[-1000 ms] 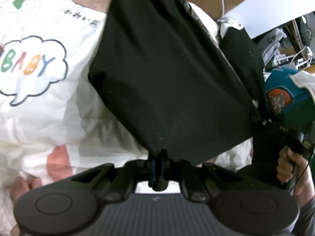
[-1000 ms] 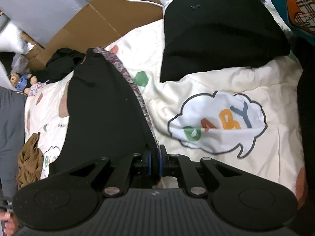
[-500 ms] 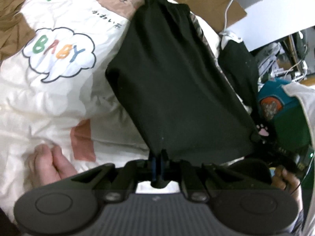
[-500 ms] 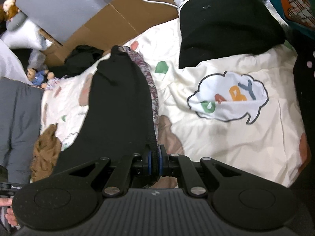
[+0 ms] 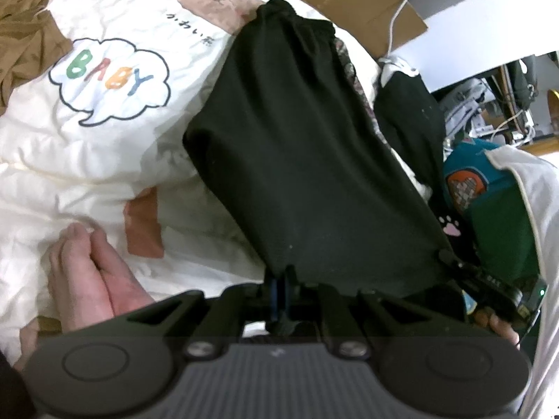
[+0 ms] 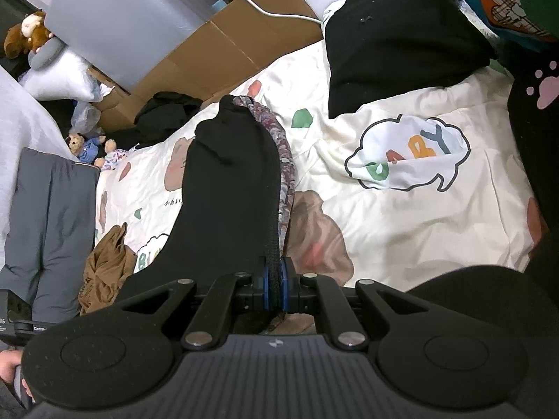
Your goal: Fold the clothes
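Note:
A black garment [image 5: 307,160] with a patterned purple lining [image 6: 283,160] is stretched taut above a cream quilt [image 5: 104,146]. My left gripper [image 5: 279,279] is shut on its near left corner. My right gripper [image 6: 274,279] is shut on its thick near edge; the cloth [image 6: 230,188] runs away from the jaws to a bunched far end resting on the quilt [image 6: 401,230]. The right gripper's body shows at the garment's right corner in the left wrist view [image 5: 485,279].
A folded black garment [image 6: 394,42] lies at the quilt's far right. A brown garment [image 6: 104,265] lies crumpled at the left, and shows top left in the left wrist view [image 5: 24,45]. Cardboard [image 6: 237,45], stuffed toys [image 6: 91,146] and bare toes [image 5: 87,272] border the quilt.
Both grippers have lifted and drawn back with the garment, so more of the quilt shows beneath it. The far end now bunches on the quilt. Both grips are unchanged.

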`<state>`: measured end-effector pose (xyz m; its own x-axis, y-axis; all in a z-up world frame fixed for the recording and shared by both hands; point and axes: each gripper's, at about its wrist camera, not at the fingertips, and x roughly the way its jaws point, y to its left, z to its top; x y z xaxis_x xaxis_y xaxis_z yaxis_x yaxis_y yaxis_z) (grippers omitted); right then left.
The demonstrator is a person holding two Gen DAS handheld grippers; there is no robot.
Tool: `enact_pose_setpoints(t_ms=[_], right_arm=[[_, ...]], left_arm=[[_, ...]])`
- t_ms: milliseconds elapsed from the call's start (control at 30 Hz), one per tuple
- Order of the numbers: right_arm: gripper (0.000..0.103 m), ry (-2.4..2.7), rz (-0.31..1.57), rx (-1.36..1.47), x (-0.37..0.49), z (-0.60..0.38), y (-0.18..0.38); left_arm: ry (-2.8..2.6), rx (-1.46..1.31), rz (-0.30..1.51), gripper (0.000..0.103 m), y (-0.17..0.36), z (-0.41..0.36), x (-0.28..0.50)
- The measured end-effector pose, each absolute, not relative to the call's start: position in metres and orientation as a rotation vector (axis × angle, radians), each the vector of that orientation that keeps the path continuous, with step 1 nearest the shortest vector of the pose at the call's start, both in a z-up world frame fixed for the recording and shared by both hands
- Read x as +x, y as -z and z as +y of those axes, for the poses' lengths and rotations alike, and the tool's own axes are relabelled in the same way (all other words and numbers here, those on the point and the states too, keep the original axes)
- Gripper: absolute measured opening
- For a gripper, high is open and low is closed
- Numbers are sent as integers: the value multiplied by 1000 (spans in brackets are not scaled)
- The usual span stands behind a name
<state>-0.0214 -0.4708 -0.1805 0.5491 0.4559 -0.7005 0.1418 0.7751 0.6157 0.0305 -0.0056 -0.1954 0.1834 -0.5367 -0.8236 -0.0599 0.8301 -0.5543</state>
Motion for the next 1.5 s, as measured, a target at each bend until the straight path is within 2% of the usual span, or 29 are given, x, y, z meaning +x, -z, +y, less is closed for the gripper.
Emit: enact_pose_setpoints(t_ms=[467, 1500], right_arm=[[7, -189, 941, 641, 16, -461, 176], [7, -141, 870, 822, 114, -457, 196]], left_arm=[[343, -615, 1285, 4, 189, 8, 83], [302, -884, 1162, 4, 215, 47, 170]])
